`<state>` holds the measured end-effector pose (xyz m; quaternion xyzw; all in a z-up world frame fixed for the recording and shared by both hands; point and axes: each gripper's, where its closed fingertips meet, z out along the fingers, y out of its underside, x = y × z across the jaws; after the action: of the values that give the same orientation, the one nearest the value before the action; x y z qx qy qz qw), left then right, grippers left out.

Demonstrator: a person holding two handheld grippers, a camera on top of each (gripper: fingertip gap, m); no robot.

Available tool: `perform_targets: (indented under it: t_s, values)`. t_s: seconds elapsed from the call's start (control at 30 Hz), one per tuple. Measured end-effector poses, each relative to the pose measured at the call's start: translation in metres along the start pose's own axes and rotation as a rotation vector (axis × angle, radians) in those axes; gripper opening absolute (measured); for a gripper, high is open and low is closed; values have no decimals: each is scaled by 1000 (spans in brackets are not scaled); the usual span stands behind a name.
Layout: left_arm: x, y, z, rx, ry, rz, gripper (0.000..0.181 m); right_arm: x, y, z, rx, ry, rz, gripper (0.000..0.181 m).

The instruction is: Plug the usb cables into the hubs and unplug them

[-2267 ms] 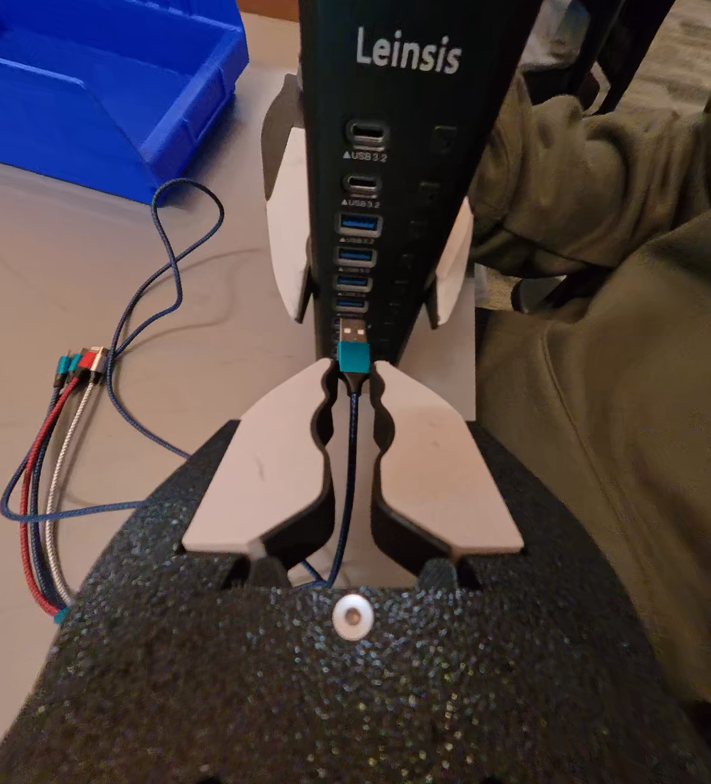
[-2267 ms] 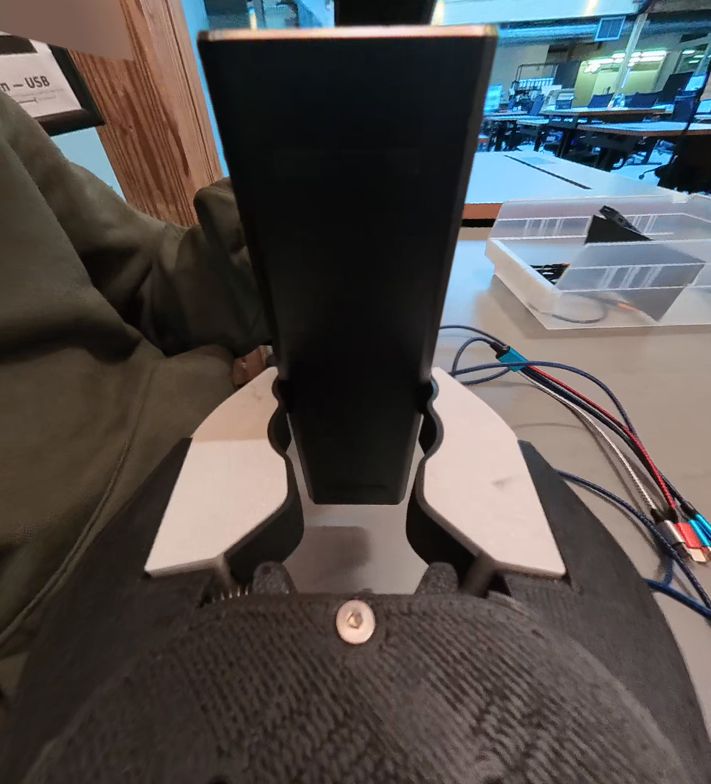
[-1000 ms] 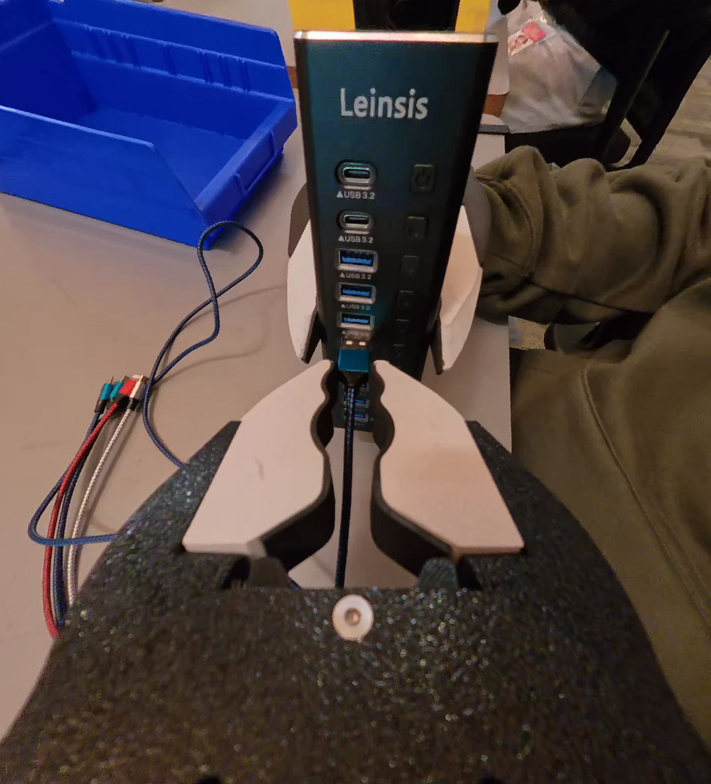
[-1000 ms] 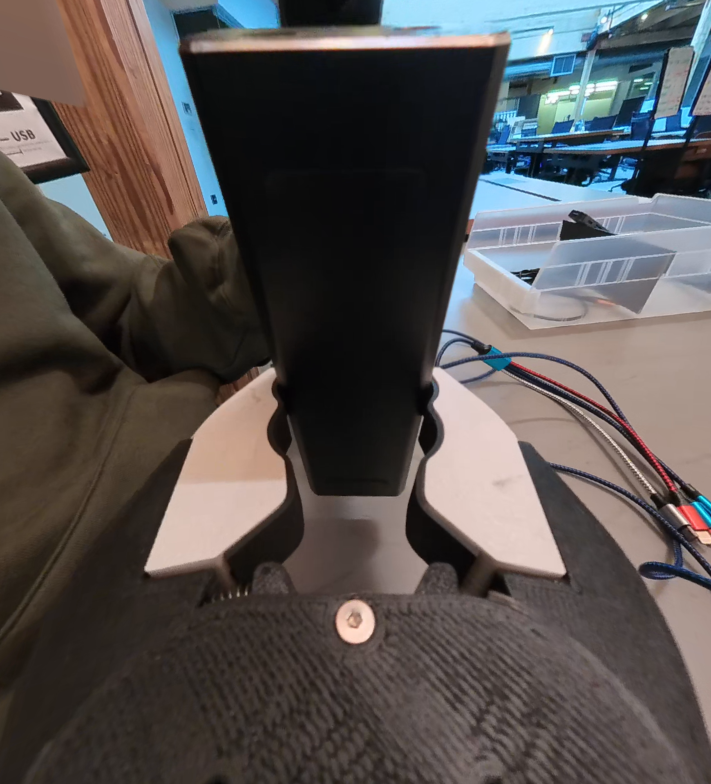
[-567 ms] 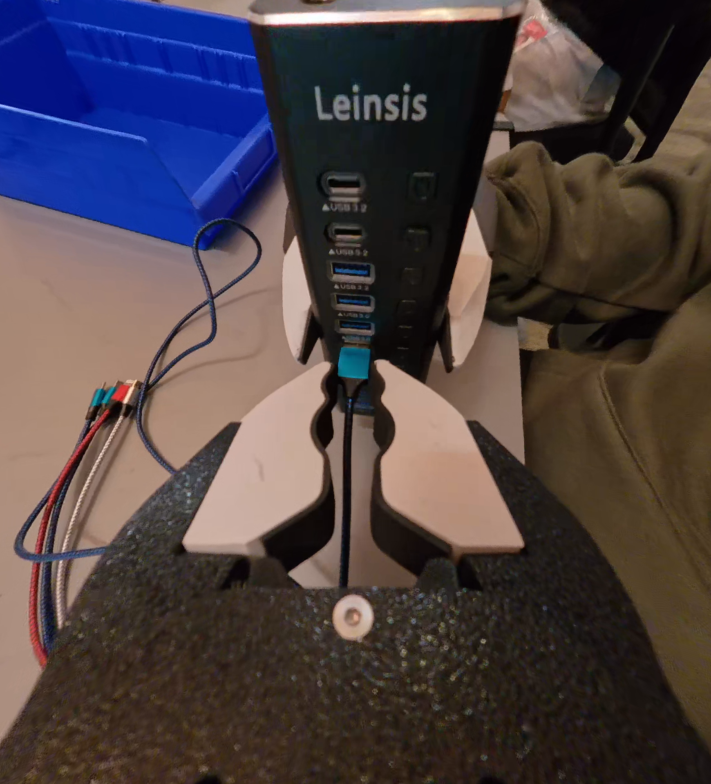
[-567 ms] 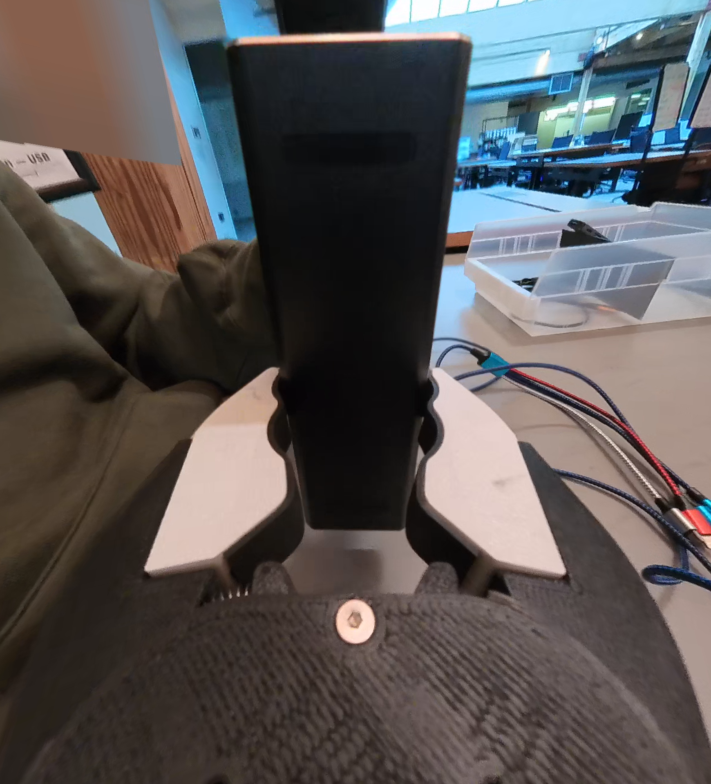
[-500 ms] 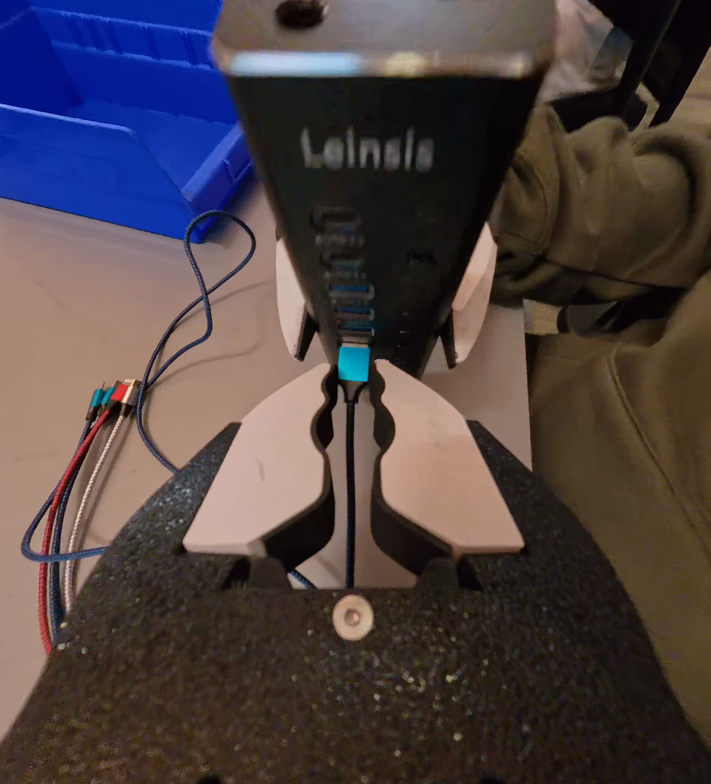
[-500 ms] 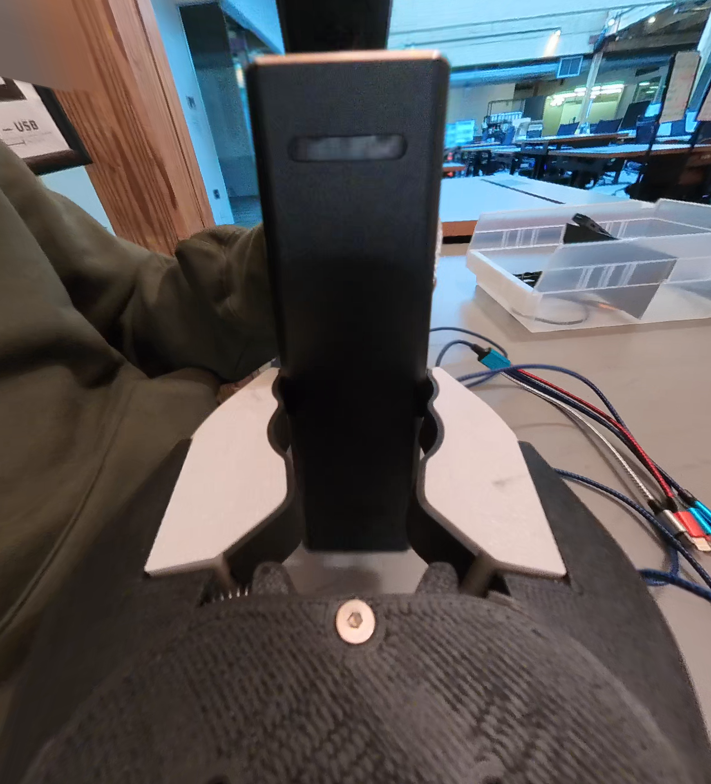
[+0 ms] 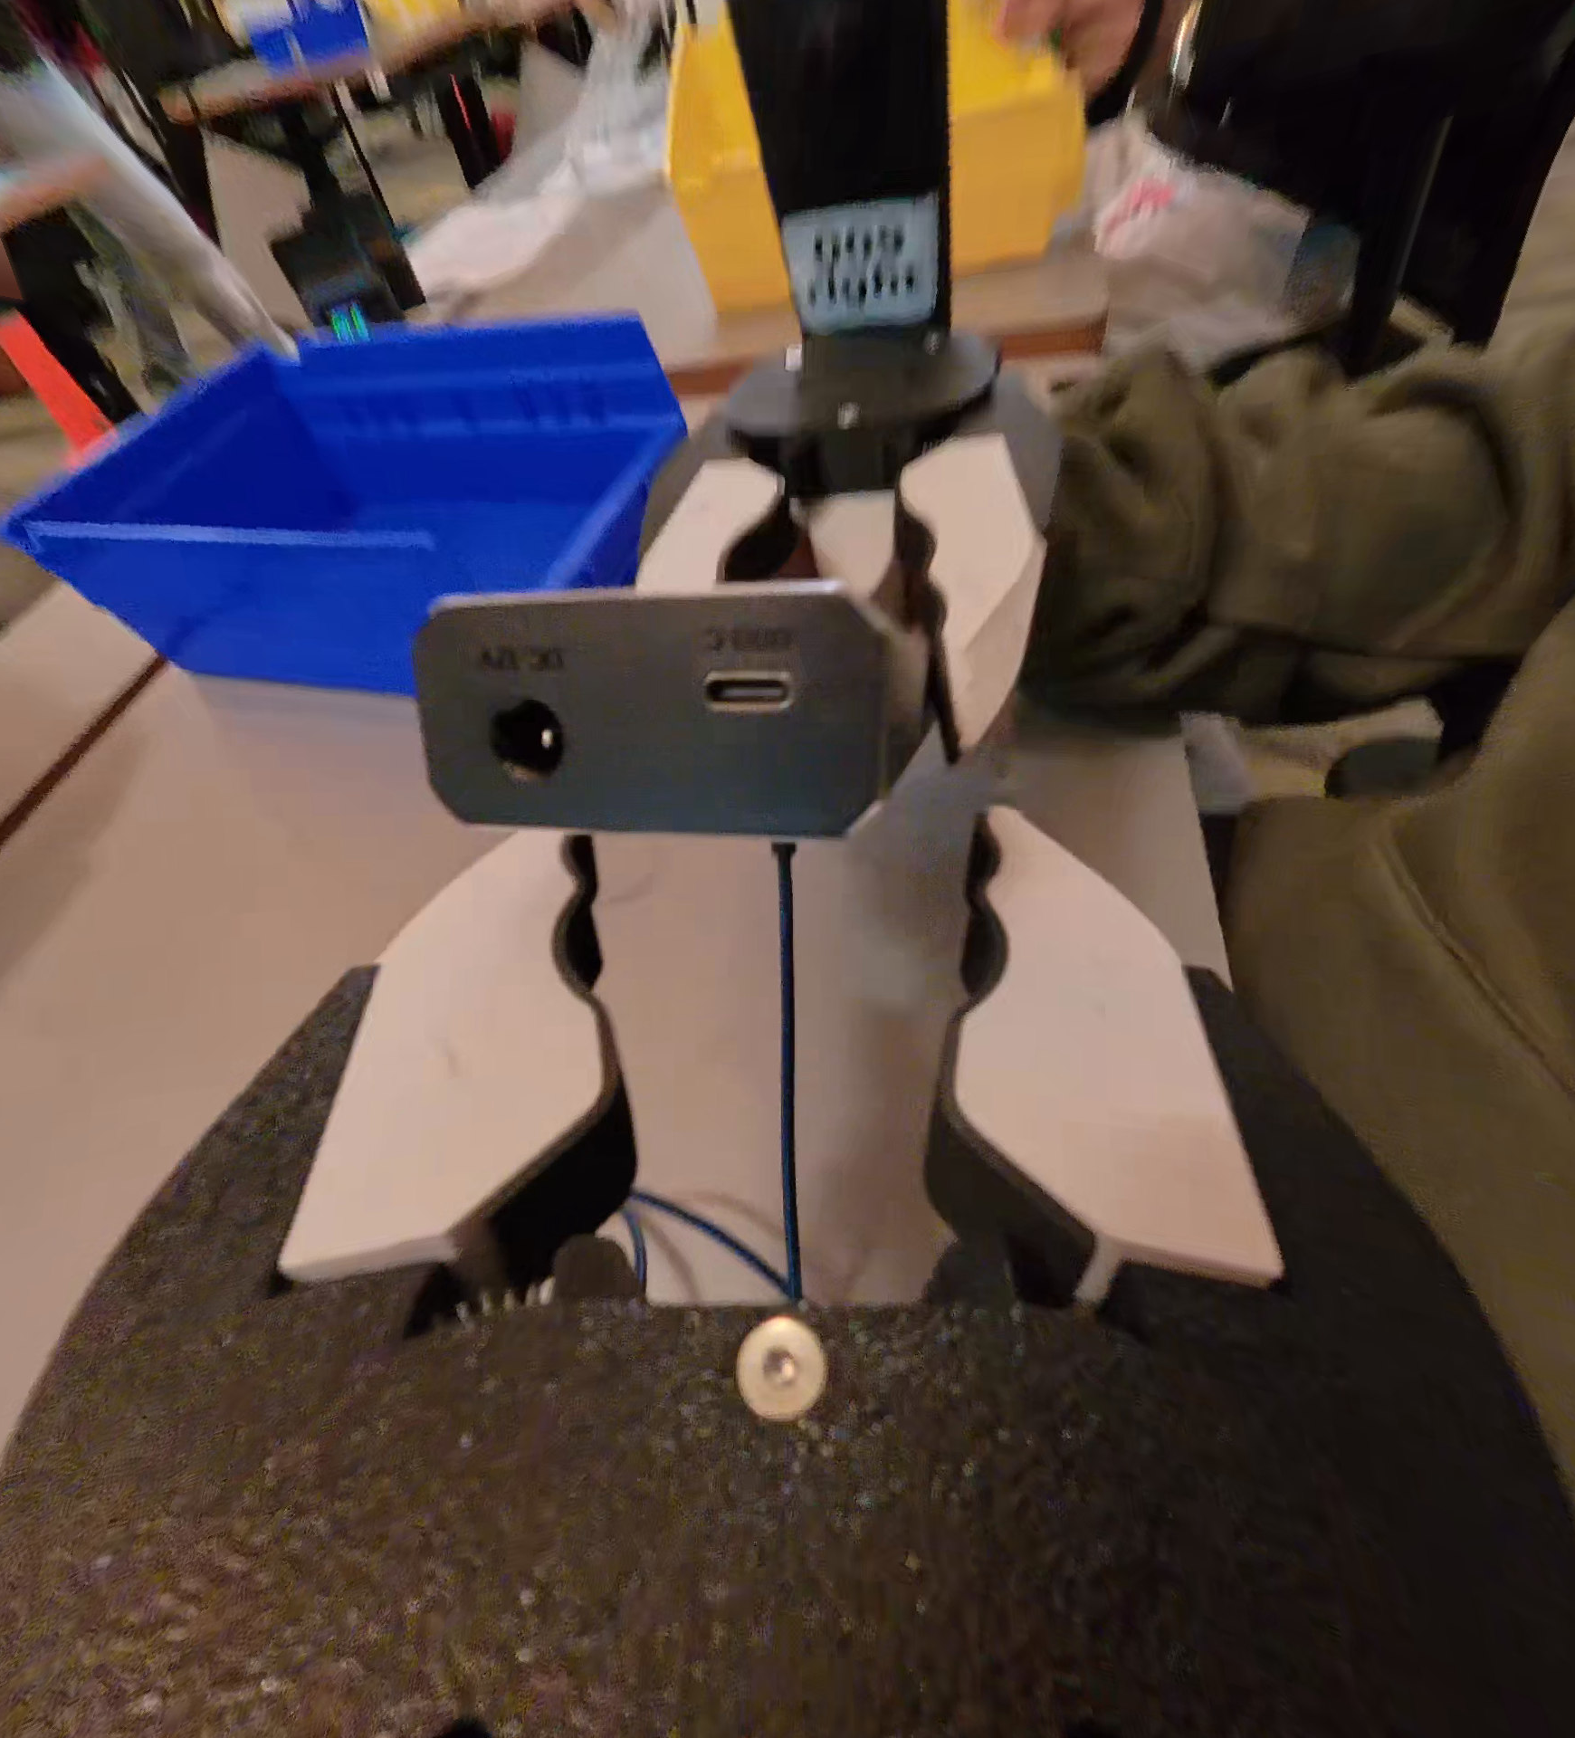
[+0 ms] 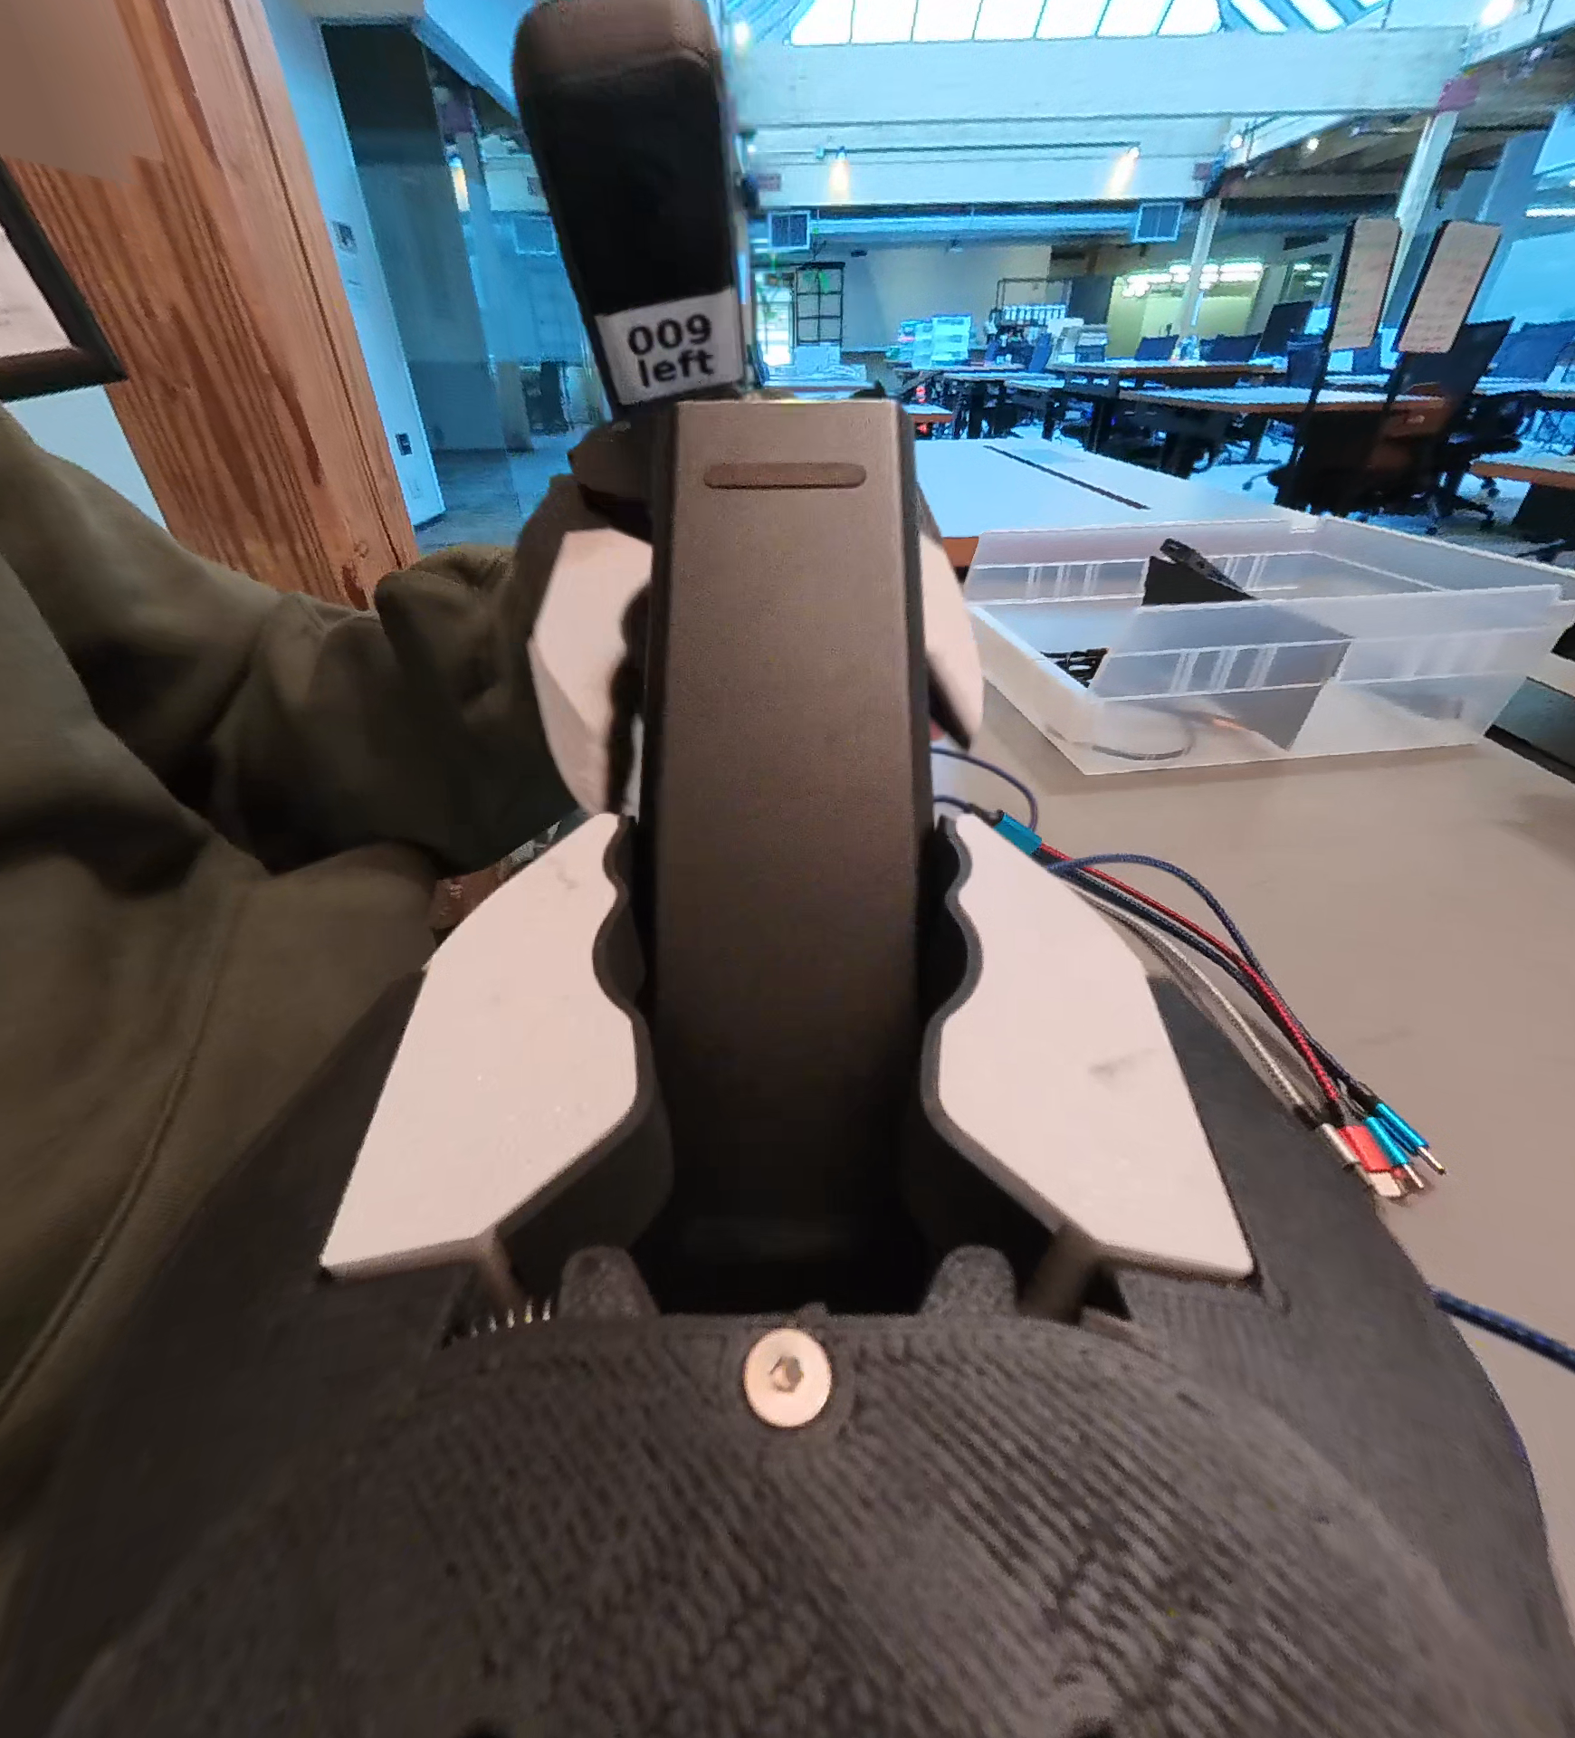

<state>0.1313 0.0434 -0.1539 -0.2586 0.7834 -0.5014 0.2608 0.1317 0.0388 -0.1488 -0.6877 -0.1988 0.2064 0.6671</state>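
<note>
Black hub (image 10: 784, 799) clamped by right fingers (image 10: 779, 940) | left fingers (image 9: 779, 903) spread, empty | end ports left-view only

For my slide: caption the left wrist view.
Open left gripper faces the black USB hub's end plate; a blue braided cable hangs beneath.

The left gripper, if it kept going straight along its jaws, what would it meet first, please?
Most likely the end face of the black USB hub, which sits just beyond the open left gripper. The right gripper holds that hub from the far side. Depth is hard to judge.
</note>
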Motion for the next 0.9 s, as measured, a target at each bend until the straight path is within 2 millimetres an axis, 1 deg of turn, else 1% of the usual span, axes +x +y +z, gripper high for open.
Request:
perform_targets:
  t_s: [0.03,0.07,0.13,0.23,0.3,0.37,0.43,0.5,0.57,0.7,0.73,0.83,0.9]
  values:
    - [2,-9,-2,60,8,-3,80,0,1,1,-2,-4,7,61]
    - [4,-15,-2,107,18,-12,82,-2,2,3,1,-15,10,60]
    - [-2,-22,-2,153,-12,-10,62,-6,4,8,-2,-41,24,60]
    - [3,-27,-5,172,3,49,61,-11,4,12,-6,-63,12,60]
    - [3,-30,-7,153,-6,42,61,-11,0,13,6,-58,20,60]
    - [2,-31,-9,133,-7,38,60,-9,1,15,-11,-42,37,61]
    - [1,-29,-13,100,-16,55,60,-7,8,20,-64,-18,40,63]
    - [0,-32,-19,94,-25,57,59,-10,19,27,-128,-18,27,70]
    - [0,-33,-23,89,-27,76,58,-16,23,36,-147,-34,26,74]
    - [10,-29,-20,106,37,104,57,-18,23,53,-121,-21,10,66]
    - [13,-29,-19,117,59,109,57,-18,25,55,-115,-23,23,64]
    - [19,-33,-21,164,98,135,57,-23,24,56,-73,-62,53,65]
    - [23,-32,-24,191,137,151,57,-27,25,58,-81,-77,17,64]
